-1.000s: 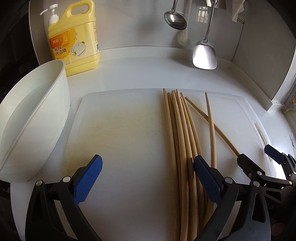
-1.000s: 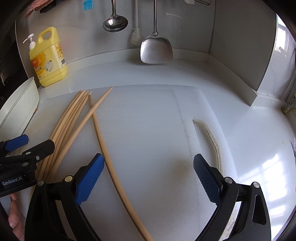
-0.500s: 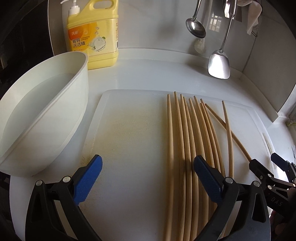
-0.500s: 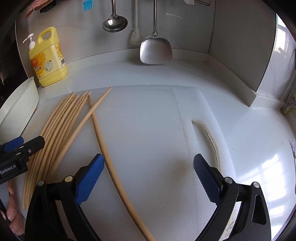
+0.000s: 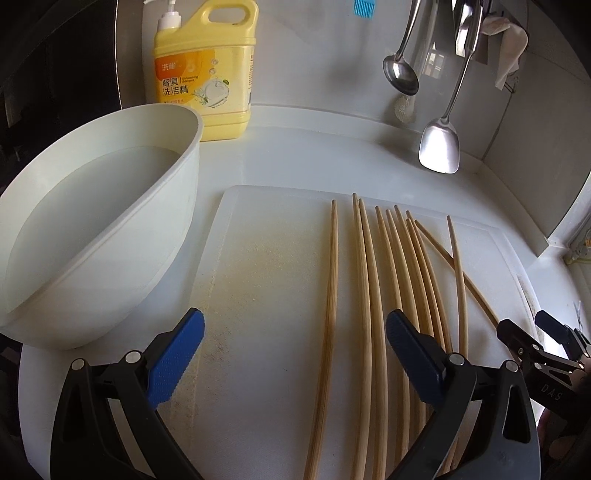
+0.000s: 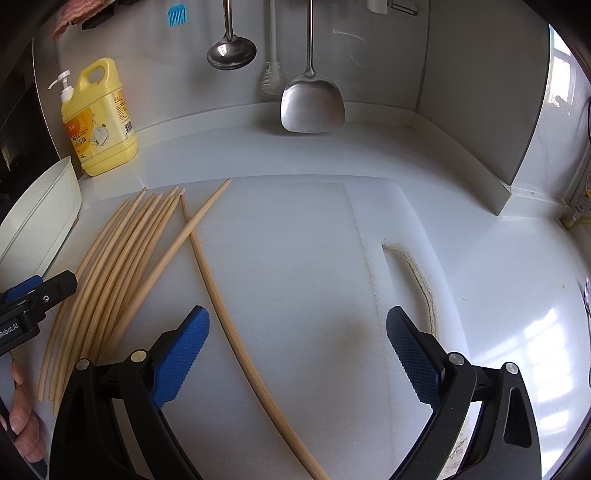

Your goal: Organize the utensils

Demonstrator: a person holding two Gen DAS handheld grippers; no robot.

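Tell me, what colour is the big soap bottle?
Yellow, with an orange label; the soap bottle shows best in the left wrist view.

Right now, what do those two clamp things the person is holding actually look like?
Both are alike: the left gripper and right gripper have black plastic arms with silver rivets, ending in blue textured pads. White lettering marks the bodies. No cables or sleeves show, only part of a bare hand.

Far left: yellow plastic dish-soap jug with pump point(image 5: 204, 77). Near it, large white plastic bowl holding water point(image 5: 92, 236). Hanging on far wall: steel ladle point(image 6: 231, 51), steel spatula point(image 6: 312, 101), small blue silicone brush point(image 6: 173, 14).
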